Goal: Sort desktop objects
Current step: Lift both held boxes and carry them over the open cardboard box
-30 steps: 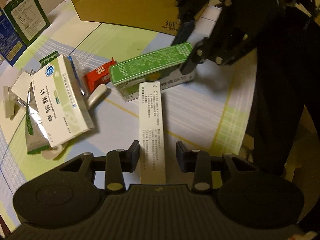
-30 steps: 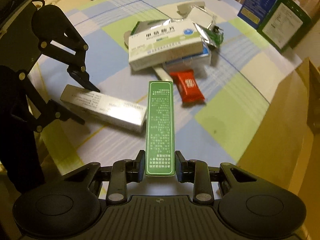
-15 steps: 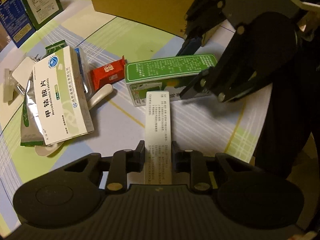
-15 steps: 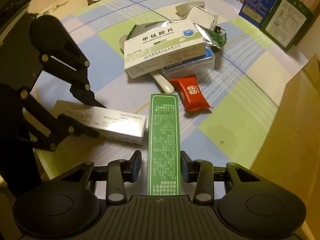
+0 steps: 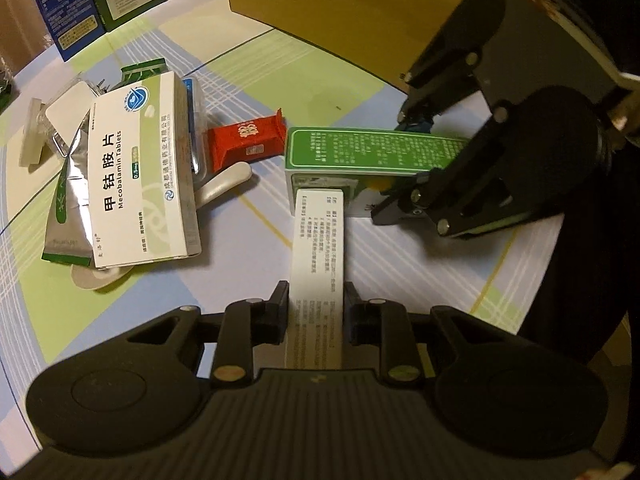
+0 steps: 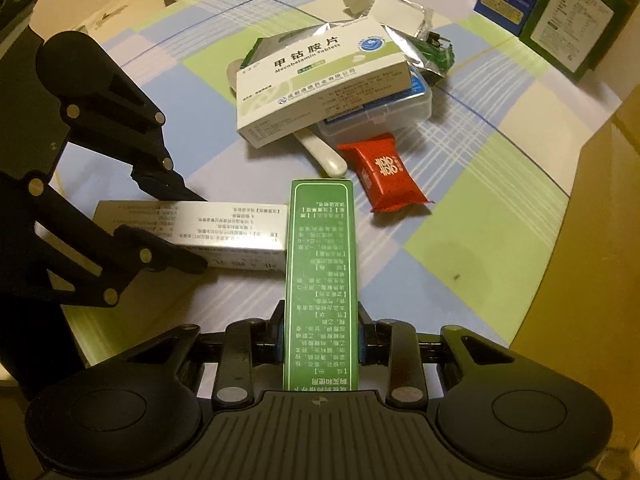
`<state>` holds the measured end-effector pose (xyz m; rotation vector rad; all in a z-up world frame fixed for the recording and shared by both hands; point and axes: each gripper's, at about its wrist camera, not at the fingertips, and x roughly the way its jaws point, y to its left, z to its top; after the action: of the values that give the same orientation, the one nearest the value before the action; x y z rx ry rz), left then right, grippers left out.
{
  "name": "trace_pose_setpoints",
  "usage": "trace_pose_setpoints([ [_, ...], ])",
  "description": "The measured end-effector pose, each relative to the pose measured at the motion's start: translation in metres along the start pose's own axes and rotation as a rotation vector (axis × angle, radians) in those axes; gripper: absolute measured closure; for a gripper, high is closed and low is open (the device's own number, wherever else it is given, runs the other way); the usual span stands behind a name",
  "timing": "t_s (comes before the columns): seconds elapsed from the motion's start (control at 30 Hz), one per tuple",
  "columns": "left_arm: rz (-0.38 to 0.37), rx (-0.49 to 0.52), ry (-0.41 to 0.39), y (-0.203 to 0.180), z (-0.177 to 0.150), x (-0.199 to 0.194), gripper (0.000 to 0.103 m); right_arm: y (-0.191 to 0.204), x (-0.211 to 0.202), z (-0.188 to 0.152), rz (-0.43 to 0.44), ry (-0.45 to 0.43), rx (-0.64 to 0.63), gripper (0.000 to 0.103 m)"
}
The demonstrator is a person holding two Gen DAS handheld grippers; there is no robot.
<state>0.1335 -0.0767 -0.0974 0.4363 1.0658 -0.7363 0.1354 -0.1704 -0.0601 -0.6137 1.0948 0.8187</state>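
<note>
On the dim checked tabletop (image 5: 240,60), your left gripper (image 5: 316,312) clamped the white box (image 5: 318,264); your right gripper's (image 6: 320,336) jaws were closing on the green box (image 6: 322,280), mid-table, ends touching.

Home setting, dim warm light. Worktop (image 6: 460,216) under checked blue-green-white cloth; loose household clutter: white-green cardboard medicine box (image 5: 142,172), red foil snack packet (image 6: 382,174), brown cardboard carton (image 5: 360,12), silver foil pouch (image 5: 66,208).

Bare tablecloth (image 6: 472,264) lies between the red packet (image 6: 382,174) and the cardboard box (image 6: 592,240).
</note>
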Motion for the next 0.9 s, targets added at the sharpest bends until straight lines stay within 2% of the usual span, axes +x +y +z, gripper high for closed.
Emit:
trace_pose_setpoints([
  [0.27, 0.023, -0.056, -0.009, -0.002, -0.004, -0.008, 0.082, 0.003, -0.018, -0.019, -0.043, -0.051, 0.089, 0.075],
  [0.53, 0.044, -0.088, -0.030, -0.005, 0.002, -0.036, 0.082, 0.006, -0.065, -0.022, -0.073, -0.142, 0.153, 0.075],
  [0.67, 0.065, -0.095, -0.048, -0.010, 0.026, -0.057, 0.082, -0.007, -0.104, -0.019, -0.103, -0.210, 0.224, 0.075],
  [0.9, 0.049, -0.094, -0.142, -0.030, 0.099, -0.094, 0.082, -0.050, -0.172, -0.024, -0.210, -0.306, 0.317, 0.075],
])
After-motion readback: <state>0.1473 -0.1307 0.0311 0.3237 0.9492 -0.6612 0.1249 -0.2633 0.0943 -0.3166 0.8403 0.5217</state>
